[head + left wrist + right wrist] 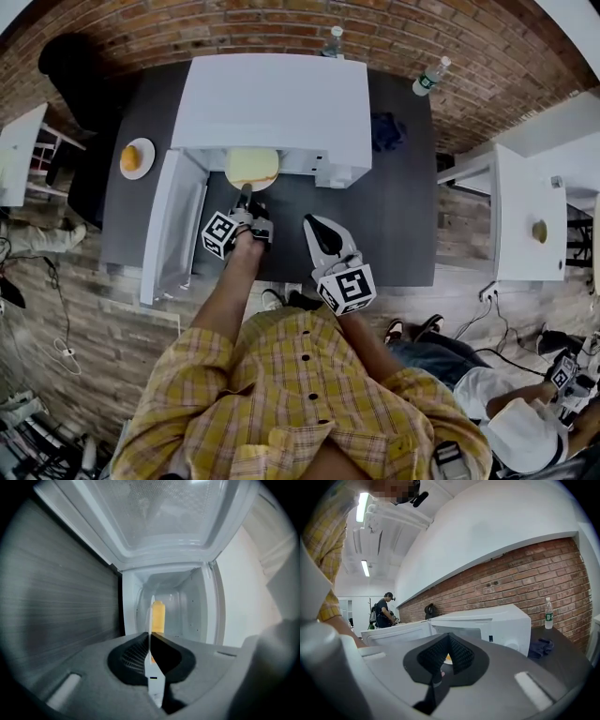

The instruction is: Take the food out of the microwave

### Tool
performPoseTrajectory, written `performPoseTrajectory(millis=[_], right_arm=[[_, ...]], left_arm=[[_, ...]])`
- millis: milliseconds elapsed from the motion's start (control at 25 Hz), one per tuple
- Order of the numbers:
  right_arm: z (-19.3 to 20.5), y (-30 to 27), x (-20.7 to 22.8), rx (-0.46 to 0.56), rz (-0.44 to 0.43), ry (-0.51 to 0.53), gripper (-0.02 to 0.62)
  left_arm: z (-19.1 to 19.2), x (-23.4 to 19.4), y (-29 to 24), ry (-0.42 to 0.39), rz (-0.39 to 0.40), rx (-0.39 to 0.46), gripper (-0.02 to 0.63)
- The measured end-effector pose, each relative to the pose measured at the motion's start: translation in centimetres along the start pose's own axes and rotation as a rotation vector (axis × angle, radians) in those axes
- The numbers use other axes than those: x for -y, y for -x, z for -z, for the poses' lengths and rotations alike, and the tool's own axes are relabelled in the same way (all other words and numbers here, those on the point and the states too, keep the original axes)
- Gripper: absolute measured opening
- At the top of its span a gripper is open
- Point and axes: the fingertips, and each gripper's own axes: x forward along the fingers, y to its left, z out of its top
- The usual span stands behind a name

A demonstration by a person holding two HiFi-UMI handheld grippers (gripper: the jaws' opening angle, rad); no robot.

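Note:
A white microwave stands on a dark table, its door swung open to the left. A white plate with yellow food sticks halfway out of the opening. My left gripper is shut on the plate's near rim. In the left gripper view the picture is rolled sideways, so the plate shows edge-on between the pads of the left gripper, with the yellow food beyond. My right gripper hovers over the table right of the plate, shut and empty; the right gripper faces the microwave.
A small plate with an orange sits at the table's left end. Two water bottles and a dark cloth lie near the brick wall. A white table stands to the right. Another person sits at lower right.

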Motion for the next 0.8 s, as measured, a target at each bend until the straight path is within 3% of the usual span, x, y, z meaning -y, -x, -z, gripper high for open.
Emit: performPoseTrajectory(millis=[800], right_arm=[[-0.4, 3.0, -2.7, 0.047, 0.019, 0.018, 0.003]], left_arm=[[2.9, 6.6, 8.7, 0.032, 0.117, -0.072, 0.012]])
